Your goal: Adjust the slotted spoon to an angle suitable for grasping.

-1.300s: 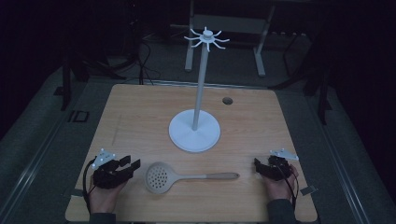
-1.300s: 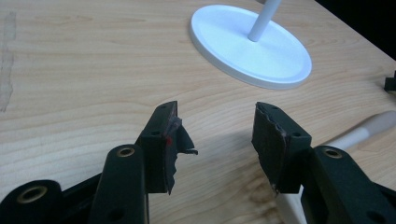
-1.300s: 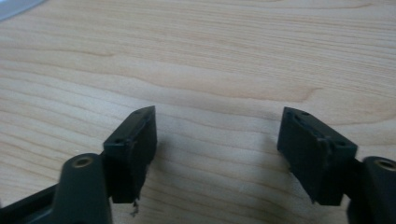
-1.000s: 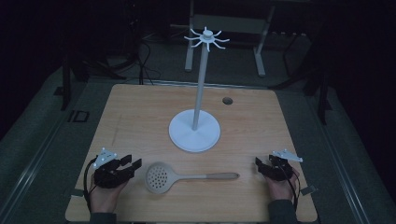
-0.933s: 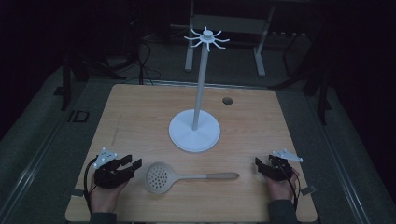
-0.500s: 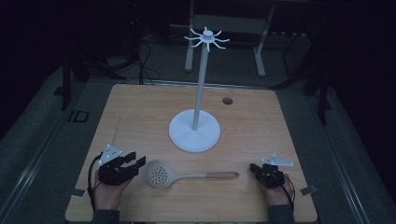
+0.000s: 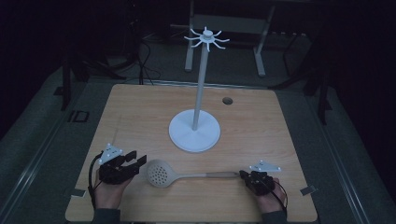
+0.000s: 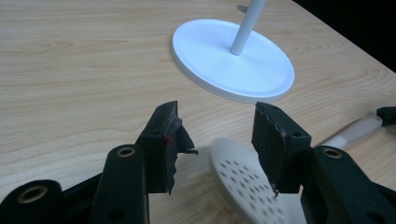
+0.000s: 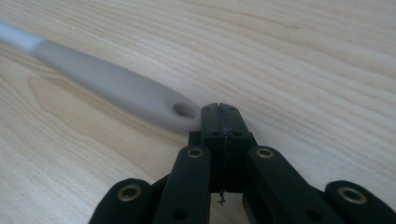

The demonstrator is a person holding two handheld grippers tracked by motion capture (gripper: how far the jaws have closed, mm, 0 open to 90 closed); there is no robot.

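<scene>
A white skimmer spoon [image 7: 159, 173] lies flat near the table's front edge, with its grey handle [image 7: 219, 175] pointing right. My left gripper [image 7: 140, 162] is open just left of the perforated head. In the left gripper view the head [image 8: 243, 184] lies low between the two jaws of that gripper [image 8: 217, 121], closer to the right one. My right gripper [image 7: 243, 175] is shut with nothing in it. Its tip [image 9: 219, 108] rests against the end of the handle [image 9: 116, 86], beside the hanging hole [image 9: 185, 110].
A white stand with a round base [image 7: 194, 133], a tall pole [image 7: 200, 79] and a ring of hooks [image 7: 206, 37] on top rises at the table's middle. A small dark hole [image 7: 227, 100] marks the wooden table [image 7: 280, 135] behind it. Dark floor surrounds the table.
Both grippers have closed in on the skimmer. The left one moved forward and right to the head; the right one slid left to the handle's end. The skimmer lies where it was.
</scene>
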